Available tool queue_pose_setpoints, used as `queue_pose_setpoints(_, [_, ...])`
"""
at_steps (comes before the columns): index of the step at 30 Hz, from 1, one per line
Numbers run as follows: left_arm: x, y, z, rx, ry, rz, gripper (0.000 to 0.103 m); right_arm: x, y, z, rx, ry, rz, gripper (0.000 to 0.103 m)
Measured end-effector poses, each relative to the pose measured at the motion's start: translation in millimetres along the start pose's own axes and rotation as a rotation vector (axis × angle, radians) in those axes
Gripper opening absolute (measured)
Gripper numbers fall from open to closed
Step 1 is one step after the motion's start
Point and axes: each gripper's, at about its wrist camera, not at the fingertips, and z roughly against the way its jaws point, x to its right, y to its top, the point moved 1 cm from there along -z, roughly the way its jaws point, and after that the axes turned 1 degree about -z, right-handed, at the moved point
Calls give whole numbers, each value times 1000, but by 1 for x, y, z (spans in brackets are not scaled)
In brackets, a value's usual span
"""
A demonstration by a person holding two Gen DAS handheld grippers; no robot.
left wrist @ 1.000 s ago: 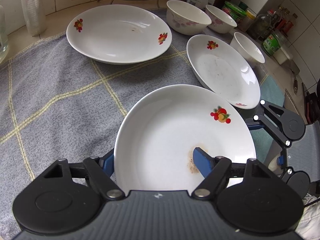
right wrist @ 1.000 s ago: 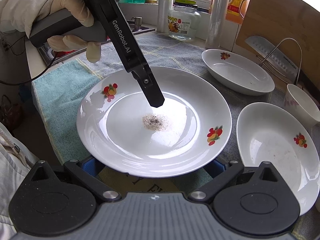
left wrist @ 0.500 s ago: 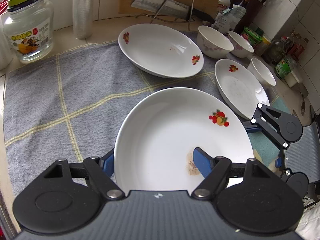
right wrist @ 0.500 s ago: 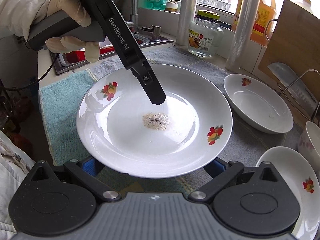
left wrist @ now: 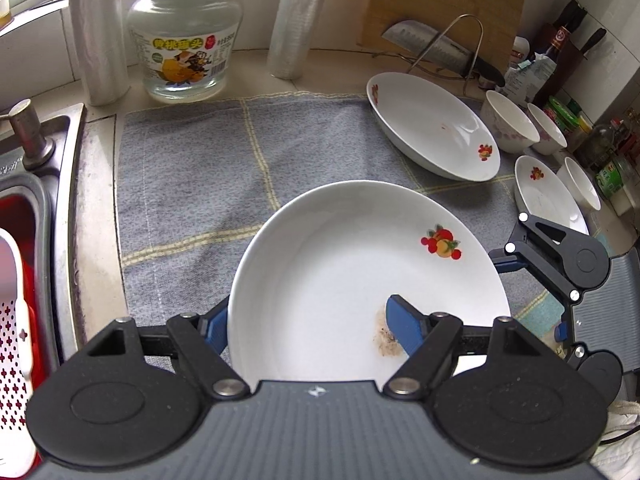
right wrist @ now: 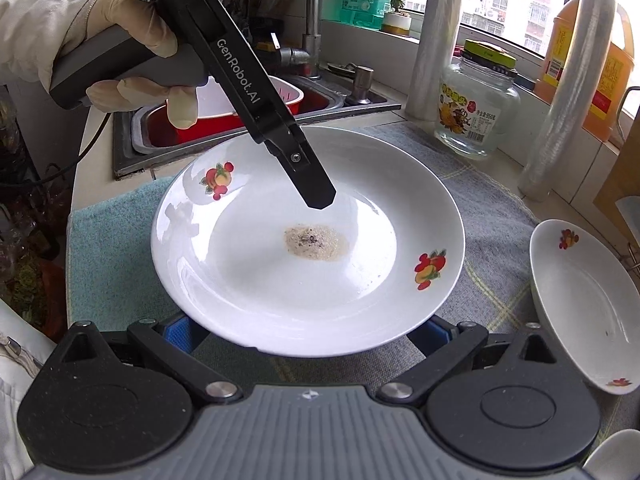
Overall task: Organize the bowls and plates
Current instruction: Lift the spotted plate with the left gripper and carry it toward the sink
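Between both claws hung a soiled plate (left wrist: pixel 340 264): the left claw (left wrist: pixel 308 320) clamped its rim, the right claw (right wrist: pixel 308 332) gripped beneath its near edge.

Home kitchen, lived-in: a steel sink (right wrist: pixel 256 120) with a tap (right wrist: pixel 310 20) and a red strainer basket (left wrist: pixel 12 320) is set into the counter (left wrist: pixel 340 60), a grey checked cloth (left wrist: pixel 192 184) spread beside it. Along the back stand a glass jar (left wrist: pixel 184 36) with a fruit label, rolls of plastic wrap (left wrist: pixel 96 28), a wooden chopping board (left wrist: pixel 444 4) and a cleaver (left wrist: pixel 436 50) on a wire rack. Sauce bottles (left wrist: pixel 560 60) crowd the tiled corner, an orange oil jug (right wrist: pixel 600 68) sits at the window, and apartment blocks show outside.
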Motion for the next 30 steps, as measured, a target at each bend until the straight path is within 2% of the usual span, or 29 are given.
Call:
queue_pose_setpoints(12, [-28,8,-9,28,20,21,77,9,20,-34,-26,0,2,103])
queue_pose_setpoints(25, [-30,9,-22,17,39,14,78,13,21,-43,-42,-2,-18,103])
queue_pose_setpoints(30, [-27,7,-18,45,69,-19,83,12,21,-42,-44,-11,-8,103])
